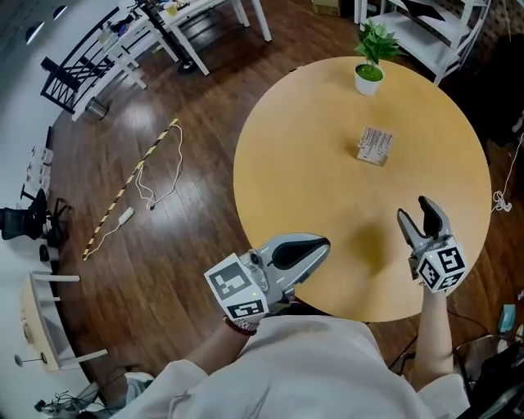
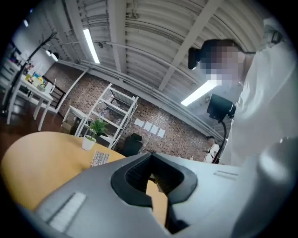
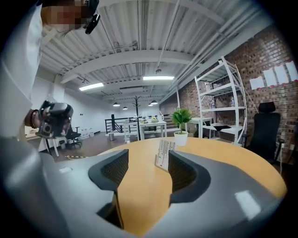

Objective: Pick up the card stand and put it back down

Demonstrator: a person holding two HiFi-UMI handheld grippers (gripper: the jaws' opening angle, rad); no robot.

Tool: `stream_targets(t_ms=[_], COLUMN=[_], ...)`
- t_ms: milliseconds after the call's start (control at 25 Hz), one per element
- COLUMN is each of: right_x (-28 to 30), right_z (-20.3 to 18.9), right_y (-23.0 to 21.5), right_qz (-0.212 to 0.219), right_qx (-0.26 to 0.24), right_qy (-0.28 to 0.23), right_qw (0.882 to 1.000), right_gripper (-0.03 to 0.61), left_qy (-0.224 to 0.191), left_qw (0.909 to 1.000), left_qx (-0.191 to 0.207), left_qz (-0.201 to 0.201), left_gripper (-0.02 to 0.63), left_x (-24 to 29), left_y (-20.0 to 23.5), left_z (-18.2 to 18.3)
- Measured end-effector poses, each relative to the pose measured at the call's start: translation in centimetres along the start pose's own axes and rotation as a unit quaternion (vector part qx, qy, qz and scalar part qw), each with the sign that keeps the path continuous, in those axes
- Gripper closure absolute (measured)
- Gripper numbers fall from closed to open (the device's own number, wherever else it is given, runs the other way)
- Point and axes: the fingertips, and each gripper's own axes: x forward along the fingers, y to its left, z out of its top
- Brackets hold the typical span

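The card stand (image 1: pixel 375 146), a small pale rack of cards, stands upright on the round wooden table (image 1: pixel 311 164), right of its centre. It also shows far off in the left gripper view (image 2: pixel 99 158). In the right gripper view the card stand (image 3: pixel 163 153) appears ahead, framed by the jaws but well beyond them. My right gripper (image 1: pixel 416 209) hovers over the table's near right edge, open, with only bare tabletop between its fingers. My left gripper (image 1: pixel 322 244) lies at the table's near left edge, shut and holding nothing.
A small potted plant (image 1: pixel 370 51) stands at the table's far edge, beyond the card stand. White shelving (image 1: pixel 442 24) is behind it. On the wooden floor to the left lie a white cable (image 1: pixel 155 184) and a striped stick (image 1: pixel 123 192).
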Motion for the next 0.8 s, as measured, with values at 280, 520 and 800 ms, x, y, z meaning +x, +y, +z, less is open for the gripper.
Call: stream_targets(t_ms=[280, 520, 800], right_x=[7.7, 15.7, 20.6], right_z=[-4.8, -8.7, -9.3], right_y=[-5.9, -9.4, -9.4], right_qz=[0.055, 0.093, 0.121], right_qx=[-0.011, -0.028, -0.028], right_qy=[0.069, 0.139, 0.136], right_qw=[0.996, 0.986, 0.983], right_gripper=[0.282, 0.255, 0.255], left_qy=[-0.012, -0.005, -0.003], left_qw=[0.9990, 0.9970, 0.9948], left_qx=[-0.023, -0.046, -0.068], left_qz=[0.036, 0.063, 0.076], left_gripper=[0.621, 0.621, 0.621], left_x=[3.0, 3.7, 4.4], left_y=[3.1, 7.2, 9.0], left_z=[0.2, -0.4, -2.0])
